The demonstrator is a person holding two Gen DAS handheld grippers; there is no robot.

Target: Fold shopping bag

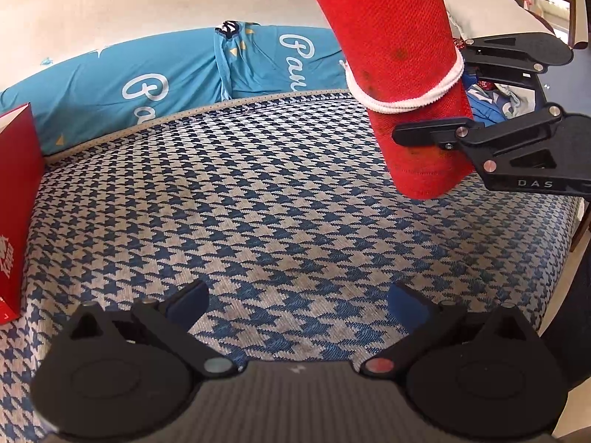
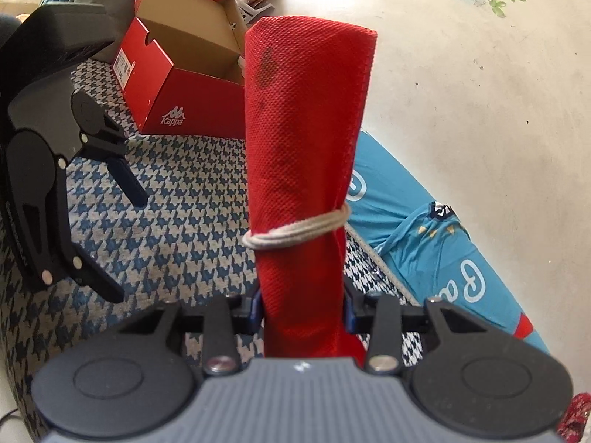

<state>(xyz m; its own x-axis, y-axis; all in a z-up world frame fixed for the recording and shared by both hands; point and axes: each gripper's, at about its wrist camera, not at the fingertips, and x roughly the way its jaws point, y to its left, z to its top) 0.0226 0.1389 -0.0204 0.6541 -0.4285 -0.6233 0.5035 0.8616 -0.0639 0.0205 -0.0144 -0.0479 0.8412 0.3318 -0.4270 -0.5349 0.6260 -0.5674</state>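
Where white cord (image 2: 295, 234) cinches it, rolled red mesh bag (image 2: 306, 129), clamped in right claw (image 2: 303, 308)

The rolled shopping bag (image 2: 306, 155) is red cloth with a rough, dimpled, matt weave, tied with a white woven cord (image 2: 295, 230). The bed cover (image 1: 258, 203) is coarse houndstooth fabric. The shoe box (image 2: 192, 107) is smooth red cardboard outside, plain brown inside. Both claws are matt black plastic with small shiny metal pins.
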